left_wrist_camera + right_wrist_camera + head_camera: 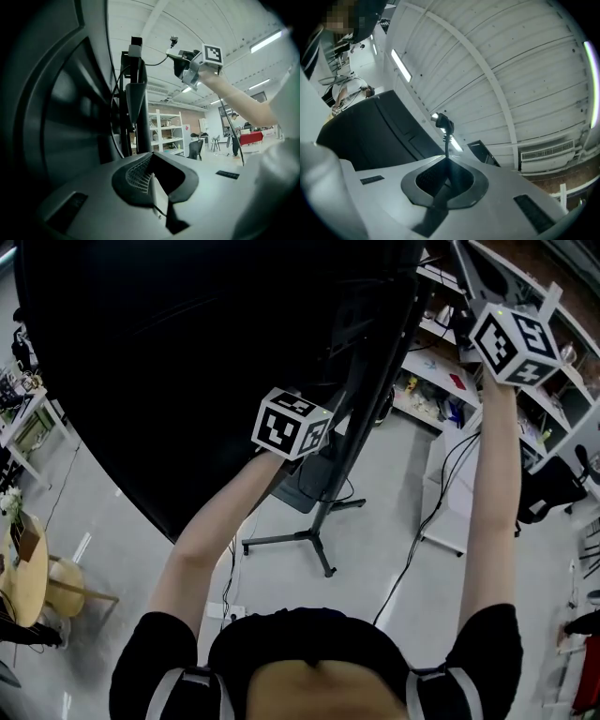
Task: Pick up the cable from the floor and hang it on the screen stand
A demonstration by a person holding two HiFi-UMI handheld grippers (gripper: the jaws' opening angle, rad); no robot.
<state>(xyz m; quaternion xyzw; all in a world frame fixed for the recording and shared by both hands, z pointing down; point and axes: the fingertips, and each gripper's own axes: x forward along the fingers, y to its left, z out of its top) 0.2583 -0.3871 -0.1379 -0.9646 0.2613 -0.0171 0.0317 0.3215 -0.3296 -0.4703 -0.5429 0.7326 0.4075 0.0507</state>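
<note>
Right gripper view puts your right gripper with its jaws clamped on the black cable. The plug stands just past the tips against the white ceiling. Left gripper view shows your left gripper with its jaws brought together at the tips. A thin dark line sits low between the pads, too faint to identify, and nothing else is caught there. That gripper faces the upright post of the screen stand, with the dark back of the screen filling the left side. In the same view your other gripper is held high beside the stand's top, and the cable curves from it across to the head of the post. Head view has both your arms raised: the left marker cube is just beside the stand's post, and the right marker cube is higher and further right, near the white shelves. The stand's feet rest on the grey floor.
</note>
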